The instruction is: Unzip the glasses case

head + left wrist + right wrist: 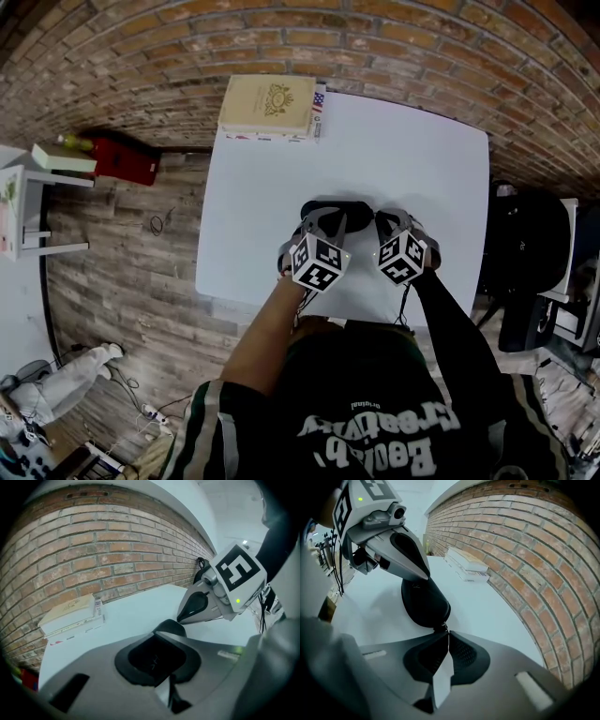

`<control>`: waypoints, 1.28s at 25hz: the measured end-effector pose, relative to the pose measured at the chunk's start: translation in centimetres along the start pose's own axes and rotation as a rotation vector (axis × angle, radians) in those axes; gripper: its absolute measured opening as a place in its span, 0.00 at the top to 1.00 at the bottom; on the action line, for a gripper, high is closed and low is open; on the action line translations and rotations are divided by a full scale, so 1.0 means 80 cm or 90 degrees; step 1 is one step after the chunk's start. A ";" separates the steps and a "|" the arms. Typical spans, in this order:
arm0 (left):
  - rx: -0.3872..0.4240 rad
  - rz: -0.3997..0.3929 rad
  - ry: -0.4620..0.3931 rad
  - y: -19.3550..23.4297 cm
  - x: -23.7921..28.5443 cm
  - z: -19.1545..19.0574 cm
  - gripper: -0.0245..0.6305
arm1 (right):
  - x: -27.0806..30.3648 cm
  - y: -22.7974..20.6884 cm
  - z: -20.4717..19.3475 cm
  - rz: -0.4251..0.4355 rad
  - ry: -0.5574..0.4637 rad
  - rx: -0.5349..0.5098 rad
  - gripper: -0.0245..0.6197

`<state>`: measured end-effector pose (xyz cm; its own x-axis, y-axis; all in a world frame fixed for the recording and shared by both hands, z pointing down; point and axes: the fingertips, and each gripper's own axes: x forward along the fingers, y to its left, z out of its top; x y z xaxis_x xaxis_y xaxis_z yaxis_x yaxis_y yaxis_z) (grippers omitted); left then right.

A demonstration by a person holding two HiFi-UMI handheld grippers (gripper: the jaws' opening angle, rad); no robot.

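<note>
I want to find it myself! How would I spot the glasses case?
Look at the white table by the brick wall. The glasses case lies where the left tool and right tool meet. It is the only dark, rounded thing there; the tan book lies at the far edge.

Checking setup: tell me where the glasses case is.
Head view: the glasses case lies near the middle of the white table, at the tips of the left gripper and right gripper.
</note>
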<state>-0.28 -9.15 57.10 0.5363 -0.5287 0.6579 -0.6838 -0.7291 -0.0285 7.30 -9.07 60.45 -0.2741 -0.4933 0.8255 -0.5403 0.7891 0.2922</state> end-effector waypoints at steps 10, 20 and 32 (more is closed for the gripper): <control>-0.012 0.004 0.001 0.002 0.001 0.001 0.94 | 0.006 -0.016 0.017 -0.013 -0.002 -0.079 0.93; -0.025 -0.013 -0.002 -0.001 -0.001 -0.001 0.94 | 0.004 -0.011 0.023 -0.030 -0.005 -0.337 0.93; -0.094 0.020 -0.015 0.005 -0.048 -0.029 0.95 | -0.044 0.097 0.005 0.117 -0.008 -0.048 0.94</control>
<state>-3.72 -6.40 56.31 0.5238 -0.5615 0.6405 -0.7649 -0.6411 0.0635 3.75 -1.34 59.61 -0.3730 -0.3433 0.8620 -0.4197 0.8910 0.1733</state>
